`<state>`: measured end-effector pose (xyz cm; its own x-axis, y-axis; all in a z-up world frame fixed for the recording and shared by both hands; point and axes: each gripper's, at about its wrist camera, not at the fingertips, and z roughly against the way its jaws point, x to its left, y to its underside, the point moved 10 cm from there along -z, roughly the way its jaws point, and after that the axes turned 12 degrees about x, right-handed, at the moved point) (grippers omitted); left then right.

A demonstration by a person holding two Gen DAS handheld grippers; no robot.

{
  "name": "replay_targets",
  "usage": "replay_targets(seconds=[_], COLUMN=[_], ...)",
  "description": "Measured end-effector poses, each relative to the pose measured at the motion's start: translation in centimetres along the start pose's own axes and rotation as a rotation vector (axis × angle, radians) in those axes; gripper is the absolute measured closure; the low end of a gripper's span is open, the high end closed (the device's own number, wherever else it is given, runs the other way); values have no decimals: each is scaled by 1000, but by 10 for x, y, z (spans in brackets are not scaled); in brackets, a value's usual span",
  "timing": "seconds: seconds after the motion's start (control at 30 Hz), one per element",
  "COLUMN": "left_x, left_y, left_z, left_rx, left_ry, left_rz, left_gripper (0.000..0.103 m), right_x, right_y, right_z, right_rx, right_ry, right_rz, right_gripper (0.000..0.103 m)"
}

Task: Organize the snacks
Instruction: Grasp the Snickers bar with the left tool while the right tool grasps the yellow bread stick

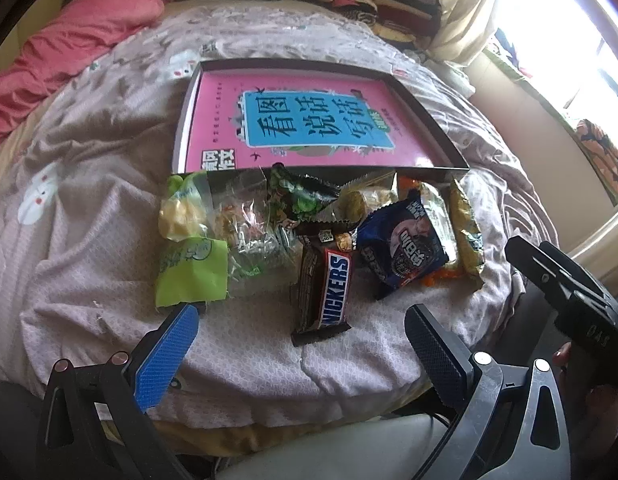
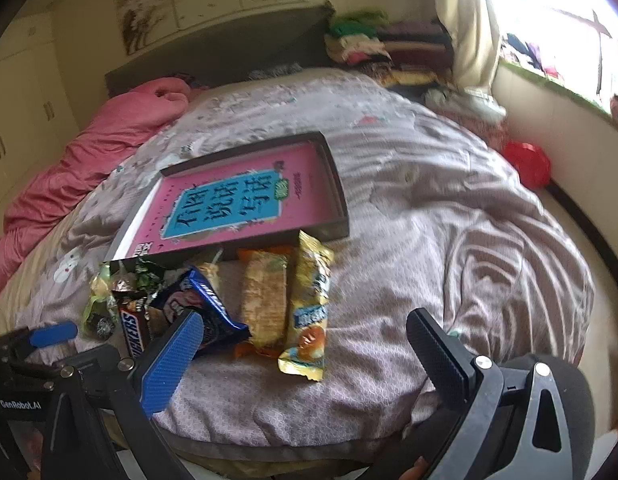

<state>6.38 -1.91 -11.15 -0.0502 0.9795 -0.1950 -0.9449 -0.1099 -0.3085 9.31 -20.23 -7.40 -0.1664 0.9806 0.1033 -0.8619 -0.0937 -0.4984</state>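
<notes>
Both hand-held grippers, left (image 1: 301, 328) and right (image 2: 305, 340), are released; one glossy rectangular Snickers bar (image 1: 327, 292) lies on the crinkled bedspread (image 1: 89, 240).

The brown candy bar (image 1: 325, 292) reads "SNICKERS" in blue on white. The pink book cover (image 1: 305, 124) carries large Chinese characters on a blue panel. The left tongs' body (image 2: 21, 404) reads "GenRobot.AI".

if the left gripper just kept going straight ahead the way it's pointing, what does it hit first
Most likely the Snickers bar, which lies nearest, roughly centred between the open left gripper fingers on the bedspread. Depth is unclear, so it could skim over it toward the snack pile beyond.
</notes>
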Motion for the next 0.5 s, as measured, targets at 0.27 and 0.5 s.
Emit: replay_targets(seconds=[0.27, 0.5], left_x=[-12, -24], left_y=[-3, -2], left_z=[-11, -26], left_rx=[3, 40], left_ry=[-30, 0], left_rz=[-39, -58], left_gripper=[11, 35], right_x=[-18, -16], right_y=[-3, -7], right_z=[-20, -41], right_rx=[54, 110], right_ry=[-22, -43], right_rz=[-69, -52], right_gripper=[1, 9])
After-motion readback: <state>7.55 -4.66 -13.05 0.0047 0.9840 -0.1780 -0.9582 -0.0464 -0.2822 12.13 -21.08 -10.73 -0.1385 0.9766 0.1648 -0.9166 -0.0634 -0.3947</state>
